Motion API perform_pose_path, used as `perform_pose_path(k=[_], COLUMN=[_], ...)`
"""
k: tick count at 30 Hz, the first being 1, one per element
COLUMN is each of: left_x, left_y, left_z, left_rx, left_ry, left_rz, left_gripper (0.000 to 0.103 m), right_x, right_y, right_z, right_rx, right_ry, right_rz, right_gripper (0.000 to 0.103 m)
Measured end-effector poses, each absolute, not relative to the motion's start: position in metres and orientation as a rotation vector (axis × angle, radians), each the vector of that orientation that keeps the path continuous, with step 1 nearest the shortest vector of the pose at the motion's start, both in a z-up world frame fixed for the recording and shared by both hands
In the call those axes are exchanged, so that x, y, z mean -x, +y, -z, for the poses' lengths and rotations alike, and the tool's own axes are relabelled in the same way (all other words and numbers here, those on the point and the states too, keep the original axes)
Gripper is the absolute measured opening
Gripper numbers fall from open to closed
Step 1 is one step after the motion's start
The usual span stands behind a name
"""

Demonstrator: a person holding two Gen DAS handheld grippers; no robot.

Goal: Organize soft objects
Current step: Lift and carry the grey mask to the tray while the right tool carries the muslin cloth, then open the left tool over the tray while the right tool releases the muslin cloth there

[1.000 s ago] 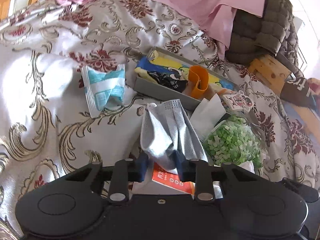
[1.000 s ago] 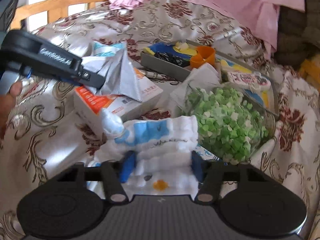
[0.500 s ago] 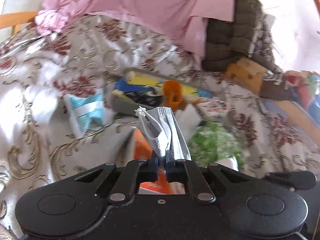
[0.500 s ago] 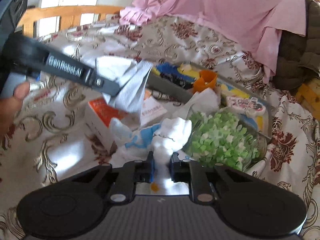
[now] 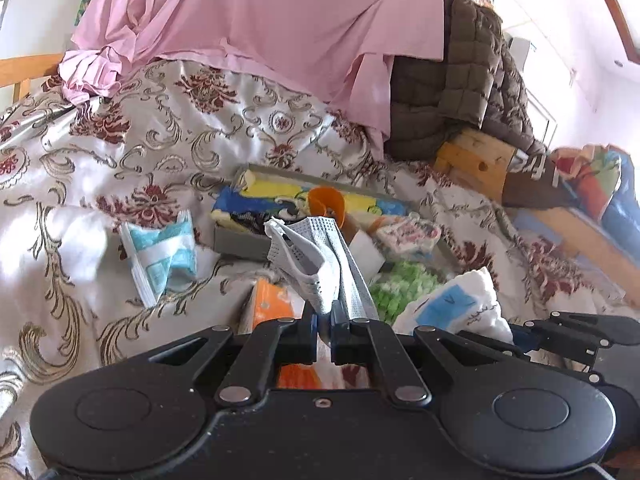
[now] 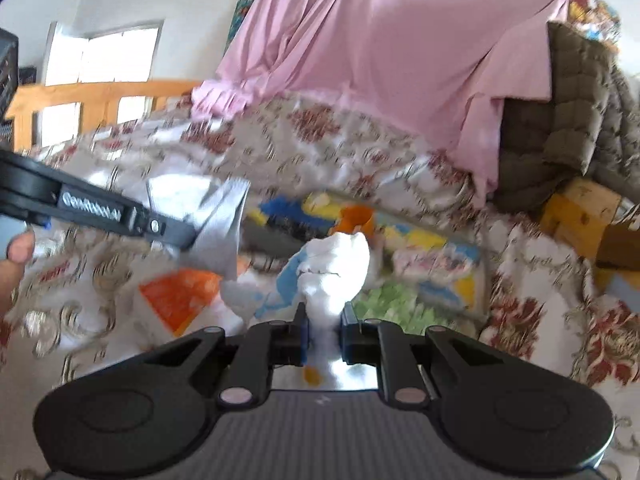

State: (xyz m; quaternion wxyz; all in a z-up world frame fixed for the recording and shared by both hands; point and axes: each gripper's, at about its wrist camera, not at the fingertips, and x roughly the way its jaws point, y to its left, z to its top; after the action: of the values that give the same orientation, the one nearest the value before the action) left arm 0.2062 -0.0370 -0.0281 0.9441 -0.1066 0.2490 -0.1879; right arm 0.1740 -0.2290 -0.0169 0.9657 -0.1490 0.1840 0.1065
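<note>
My left gripper (image 5: 324,320) is shut on a grey face mask (image 5: 316,256), which stands up from the pads, lifted off the bed. In the right wrist view the left gripper (image 6: 176,236) comes in from the left with the mask (image 6: 220,232) hanging from its tip. My right gripper (image 6: 324,320) is shut on a bunched white cloth with a blue patch (image 6: 336,264), also held above the bed. In the left wrist view the same cloth (image 5: 456,304) shows at lower right. Beyond both lies a grey tray (image 5: 240,240) holding yellow and blue fabrics and an orange piece (image 5: 326,204).
An orange and white box (image 5: 272,304) and a bag of green bits (image 5: 400,284) lie just under the grippers. A blue and white packet (image 5: 160,256) rests to the left on the patterned bedspread (image 5: 120,152). Pink sheet (image 5: 260,20), brown quilted cushion (image 5: 460,92) and wooden block (image 5: 476,160) stand behind.
Both grippers went from open around their pieces to shut on them. Each then rose, lifting the mask and the white cloth off the bed.
</note>
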Motion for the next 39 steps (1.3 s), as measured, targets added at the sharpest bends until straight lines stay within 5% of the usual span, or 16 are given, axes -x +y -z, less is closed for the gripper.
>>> perform_pose_path(k=[14, 23, 34, 39], left_x=[-0.323, -0.417, -0.451, -0.453], left_y=[-0.057, -0.076, -0.1, -0.103], left_z=[-0.012, -0.003, 0.037, 0.04], left_rx=[0.209, 0.263, 0.247, 0.255], left_ry=[0.455, 0.539, 0.662, 0.707], left_rz=[0.346, 0.34, 0.305, 0.29], left_gripper=[0.005, 0.005, 0.006, 0.008], right_x=[-0.307, -0.389, -0.401, -0.4], right_y=[-0.268, -0.325, -0.333, -0.331], right_z=[-0.028, -0.012, 0.019, 0.019], right_rx=[-0.035, -0.317, -0.293, -0.284], right_ry=[0.222, 0.296, 0.418, 0.438], right_rz=[-0.231, -0.092, -0.003, 0.013], right_gripper=[0.016, 0.016, 0.018, 0.038])
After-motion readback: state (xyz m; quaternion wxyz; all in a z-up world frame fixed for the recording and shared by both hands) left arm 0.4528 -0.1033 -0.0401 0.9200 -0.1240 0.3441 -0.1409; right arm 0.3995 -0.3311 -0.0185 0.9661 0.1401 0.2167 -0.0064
